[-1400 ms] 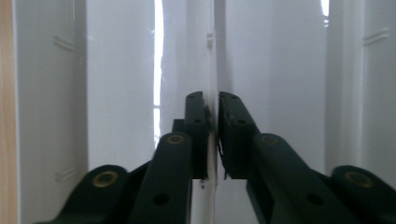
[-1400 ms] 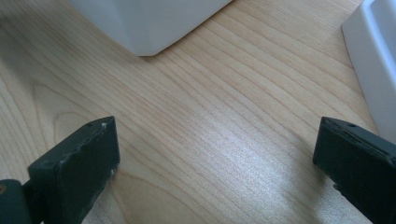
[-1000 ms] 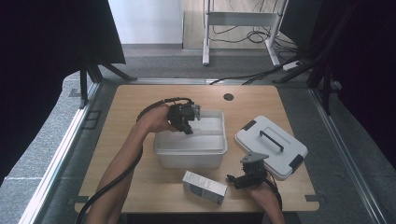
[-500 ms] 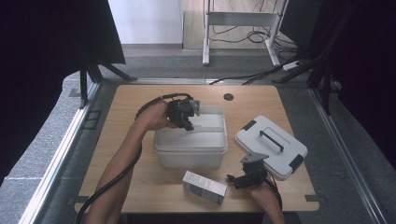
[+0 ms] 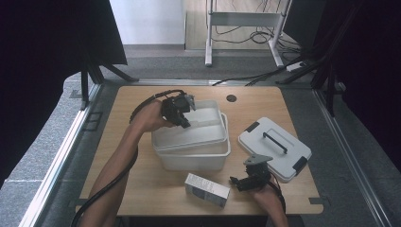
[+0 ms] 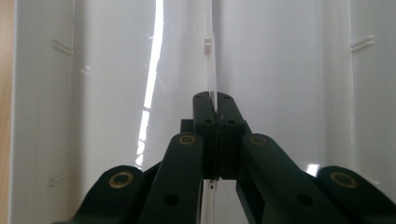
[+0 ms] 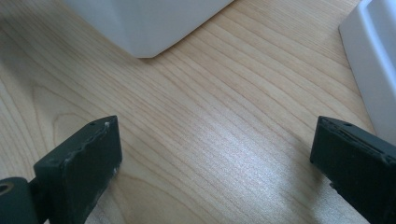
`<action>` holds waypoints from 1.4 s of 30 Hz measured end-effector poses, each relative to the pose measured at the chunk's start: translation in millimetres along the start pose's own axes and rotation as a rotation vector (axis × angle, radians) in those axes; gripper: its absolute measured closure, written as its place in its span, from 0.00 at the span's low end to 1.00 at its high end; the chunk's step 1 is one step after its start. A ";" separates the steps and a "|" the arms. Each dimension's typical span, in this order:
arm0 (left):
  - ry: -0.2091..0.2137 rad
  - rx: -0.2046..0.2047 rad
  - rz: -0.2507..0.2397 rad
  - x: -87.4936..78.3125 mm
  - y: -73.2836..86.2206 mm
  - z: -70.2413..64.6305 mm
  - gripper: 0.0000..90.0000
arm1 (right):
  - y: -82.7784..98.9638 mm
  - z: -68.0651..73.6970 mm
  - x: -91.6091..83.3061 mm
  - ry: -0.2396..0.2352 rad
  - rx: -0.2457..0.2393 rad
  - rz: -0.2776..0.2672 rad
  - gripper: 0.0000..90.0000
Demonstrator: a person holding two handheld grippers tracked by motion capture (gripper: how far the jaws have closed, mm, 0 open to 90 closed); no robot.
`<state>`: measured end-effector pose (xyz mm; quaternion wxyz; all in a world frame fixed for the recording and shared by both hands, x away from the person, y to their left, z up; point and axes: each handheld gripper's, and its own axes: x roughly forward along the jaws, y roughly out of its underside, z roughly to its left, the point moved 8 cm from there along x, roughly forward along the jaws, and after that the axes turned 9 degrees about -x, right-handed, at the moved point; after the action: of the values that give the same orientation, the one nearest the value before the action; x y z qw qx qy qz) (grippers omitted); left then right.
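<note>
In the high view my left gripper (image 5: pixel 182 113) is shut on the thin upright rib of a white inner tray (image 5: pixel 198 132). The tray hangs tilted above the white bin (image 5: pixel 198 160), its left end over the bin's left edge. In the left gripper view the jaws (image 6: pixel 214 105) pinch that rib, with the tray's glossy floor (image 6: pixel 280 70) behind. My right gripper (image 5: pixel 239 182) rests open on the table near the front edge, between a small carton (image 5: pixel 206 189) and the bin's lid (image 5: pixel 274 149). Bare wood (image 7: pixel 210 93) lies between the jaws of the right gripper (image 7: pixel 215 144).
The lid, white with dark latches and a handle, lies flat at the right. In the right gripper view its edge (image 7: pixel 373 60) is close on the right and a bin corner (image 7: pixel 149 23) is ahead. A cable hole (image 5: pixel 231 98) marks the table's back.
My left gripper has lifted the inner tray up out of the bin and shifted it a little left. The right gripper has stayed still.
</note>
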<state>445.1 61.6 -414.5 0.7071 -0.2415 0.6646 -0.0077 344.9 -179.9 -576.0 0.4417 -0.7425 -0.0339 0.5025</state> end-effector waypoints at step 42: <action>-0.197 -0.545 -0.076 -47.3 125.3 60.4 0.99 | -0.1 -1.0 -0.5 0.008 0.007 -0.005 0.04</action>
<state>457.8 207.9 -414.3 0.6765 -0.4467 0.5608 0.1681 345.4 -180.7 -575.5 0.4456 -0.7430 -0.0324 0.4983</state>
